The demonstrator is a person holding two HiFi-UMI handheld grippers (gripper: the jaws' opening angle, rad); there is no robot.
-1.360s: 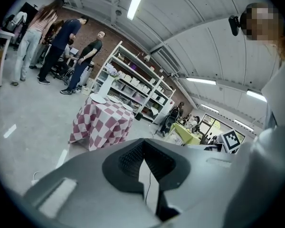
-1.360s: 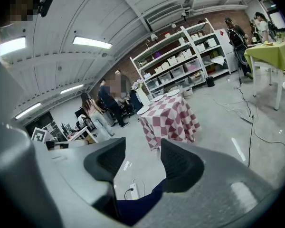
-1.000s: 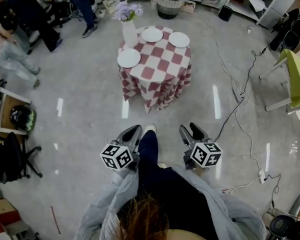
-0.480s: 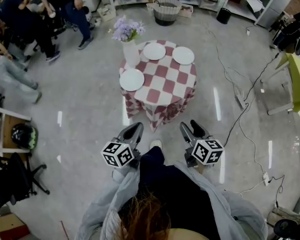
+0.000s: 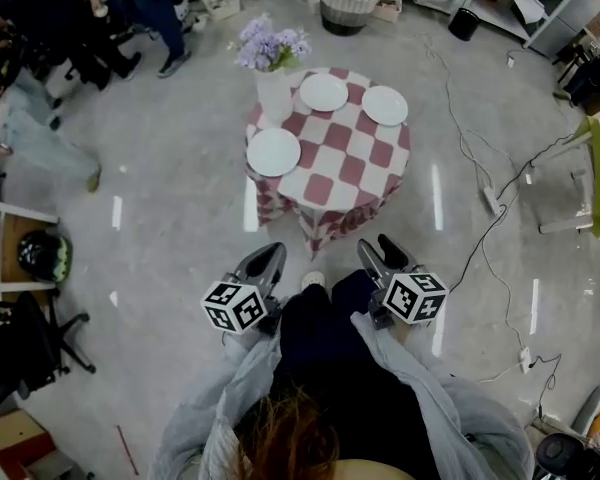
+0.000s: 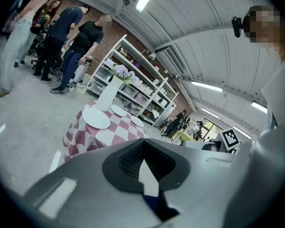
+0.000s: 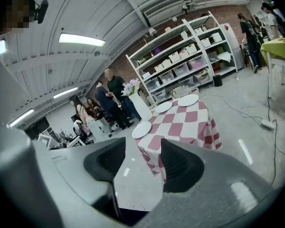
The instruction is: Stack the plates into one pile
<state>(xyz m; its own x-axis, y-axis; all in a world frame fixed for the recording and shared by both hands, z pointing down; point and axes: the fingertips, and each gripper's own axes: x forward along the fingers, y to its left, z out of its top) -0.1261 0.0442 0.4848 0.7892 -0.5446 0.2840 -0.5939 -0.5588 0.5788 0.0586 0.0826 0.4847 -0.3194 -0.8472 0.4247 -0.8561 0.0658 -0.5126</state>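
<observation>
Upper centre of the head view: white plates (image 5: 274, 152) on a red-and-white checked tablecloth (image 5: 340, 163), white vase (image 5: 273, 96), lilac flowers (image 5: 270, 46), grey floor (image 5: 160, 218).

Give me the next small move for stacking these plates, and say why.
Likely step closer to the table: its three plates lie apart, well beyond both grippers. The right gripper is empty with jaws apart; the left gripper is empty too, its jaws together.
</observation>
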